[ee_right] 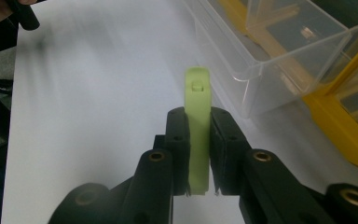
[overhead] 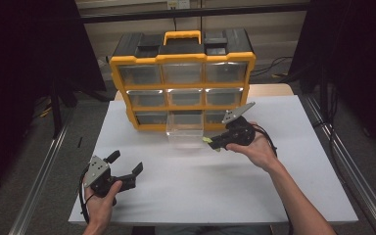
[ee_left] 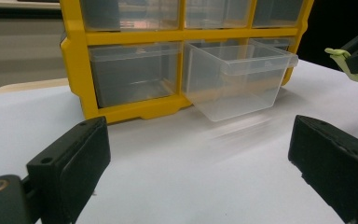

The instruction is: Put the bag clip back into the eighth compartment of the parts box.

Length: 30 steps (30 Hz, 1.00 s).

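Observation:
A yellow and black drawer cabinet (overhead: 182, 83) stands at the back of the white table (overhead: 215, 186). Its bottom middle clear drawer (overhead: 185, 129) is pulled out. My right gripper (overhead: 214, 142) hovers just right of that drawer, shut on a flat light-green piece (ee_right: 198, 116) that sticks out past the pads. The green piece (ee_left: 346, 63) and the drawer (ee_left: 235, 79) also appear in the left gripper view. My left gripper (overhead: 126, 164) rests at the front left of the table, open, with nothing between its fingers (ee_left: 70, 165).
The cabinet's other clear drawers (overhead: 183, 72) are pushed in. Bare white tabletop lies between the two grippers. Metal rails (overhead: 39, 181) run along both sides of the table, with dark curtains beyond.

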Each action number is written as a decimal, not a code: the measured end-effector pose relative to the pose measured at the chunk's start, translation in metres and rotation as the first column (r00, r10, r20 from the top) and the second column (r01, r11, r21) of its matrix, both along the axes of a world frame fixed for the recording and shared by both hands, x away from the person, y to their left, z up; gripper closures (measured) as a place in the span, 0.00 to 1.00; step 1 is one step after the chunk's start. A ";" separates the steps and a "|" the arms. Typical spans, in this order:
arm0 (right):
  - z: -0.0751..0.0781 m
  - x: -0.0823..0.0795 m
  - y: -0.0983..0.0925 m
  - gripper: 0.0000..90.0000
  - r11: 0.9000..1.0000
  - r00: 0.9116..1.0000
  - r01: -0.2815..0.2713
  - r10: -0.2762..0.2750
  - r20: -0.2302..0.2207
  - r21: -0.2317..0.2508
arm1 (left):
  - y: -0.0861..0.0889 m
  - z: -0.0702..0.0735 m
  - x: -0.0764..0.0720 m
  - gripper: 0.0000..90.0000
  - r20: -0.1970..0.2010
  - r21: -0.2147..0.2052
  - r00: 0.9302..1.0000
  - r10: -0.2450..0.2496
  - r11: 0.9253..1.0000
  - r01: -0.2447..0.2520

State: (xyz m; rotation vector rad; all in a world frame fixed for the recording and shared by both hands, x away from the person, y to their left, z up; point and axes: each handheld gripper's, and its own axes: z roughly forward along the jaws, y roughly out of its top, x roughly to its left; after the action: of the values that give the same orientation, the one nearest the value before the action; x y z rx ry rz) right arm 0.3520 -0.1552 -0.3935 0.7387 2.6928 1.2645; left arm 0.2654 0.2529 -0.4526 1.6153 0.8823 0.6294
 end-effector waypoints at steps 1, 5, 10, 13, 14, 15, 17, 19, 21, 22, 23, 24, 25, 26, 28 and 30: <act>0.002 0.000 0.001 0.88 1.000 1.000 -0.002 0.002 0.000 0.000 | 0.000 0.000 0.000 0.06 0.000 0.001 1.000 0.000 1.000 0.000; 0.009 0.002 0.004 0.88 1.000 1.000 -0.006 0.006 0.014 -0.003 | 0.000 0.000 0.000 0.06 0.001 0.002 1.000 0.004 1.000 -0.004; 0.016 0.005 0.009 0.88 1.000 1.000 -0.014 0.014 0.020 0.004 | 0.000 0.000 -0.001 0.06 -0.001 0.002 1.000 0.005 1.000 -0.005; 0.017 0.007 0.012 0.88 1.000 0.999 -0.023 0.023 0.025 0.014 | 0.000 0.001 -0.001 0.06 0.000 0.004 1.000 0.001 1.000 -0.001; 0.017 0.006 0.013 0.88 1.000 1.000 -0.019 0.019 0.022 0.011 | 0.000 0.001 -0.001 0.06 0.002 0.002 1.000 0.006 1.000 -0.006; 0.018 0.007 0.013 0.88 1.000 0.999 -0.022 0.022 0.025 0.010 | 0.000 0.001 -0.001 0.06 0.000 0.000 1.000 0.004 1.000 -0.004; 0.019 0.008 0.015 0.88 0.999 0.999 -0.030 0.030 0.028 0.011 | 0.000 0.001 -0.001 0.06 -0.001 0.003 1.000 0.002 1.000 -0.002; 0.023 0.010 0.016 0.88 0.999 0.999 -0.029 0.029 0.032 0.014 | 0.000 0.001 -0.001 0.06 0.000 0.001 1.000 0.002 1.000 -0.002; 0.027 0.012 0.018 0.88 0.999 0.999 -0.030 0.029 0.038 0.012 | 0.000 0.001 -0.001 0.06 0.000 0.001 1.000 0.001 1.000 -0.001; 0.028 0.013 0.019 0.88 0.999 0.999 -0.030 0.029 0.042 0.012 | 0.000 0.001 -0.001 0.06 -0.001 0.001 1.000 0.001 1.000 -0.001; 0.030 0.013 0.020 0.88 0.999 0.998 -0.034 0.033 0.045 0.008 | 0.000 0.001 -0.001 0.06 -0.004 0.003 1.000 0.000 1.000 0.000; 0.032 0.014 0.020 0.88 0.999 0.998 -0.038 0.037 0.047 0.007 | 0.000 0.001 -0.001 0.06 -0.004 0.006 1.000 0.000 1.000 0.000; 0.033 0.015 0.021 0.88 0.999 0.998 -0.036 0.036 0.051 0.002 | 0.000 0.001 -0.001 0.06 -0.003 0.002 1.000 0.002 1.000 -0.002; 0.034 0.016 0.021 0.88 0.999 0.998 -0.040 0.041 0.053 -0.005 | 0.001 0.001 -0.001 0.06 0.000 0.007 1.000 0.005 1.000 -0.005; 0.035 0.018 0.022 0.88 0.999 0.998 -0.036 0.037 0.048 -0.014 | 0.000 0.001 -0.001 0.06 -0.002 0.003 1.000 0.000 1.000 0.000; 0.037 0.021 0.023 0.88 0.999 0.998 -0.033 0.034 0.052 -0.021 | 0.000 0.001 -0.001 0.06 -0.003 0.003 1.000 0.001 1.000 -0.001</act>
State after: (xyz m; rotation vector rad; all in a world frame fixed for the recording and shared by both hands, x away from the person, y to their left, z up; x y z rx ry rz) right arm 0.3734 -0.1320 -0.3564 0.6516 2.6826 1.2432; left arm 0.2648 0.2528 -0.4521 1.6187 0.8846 0.6300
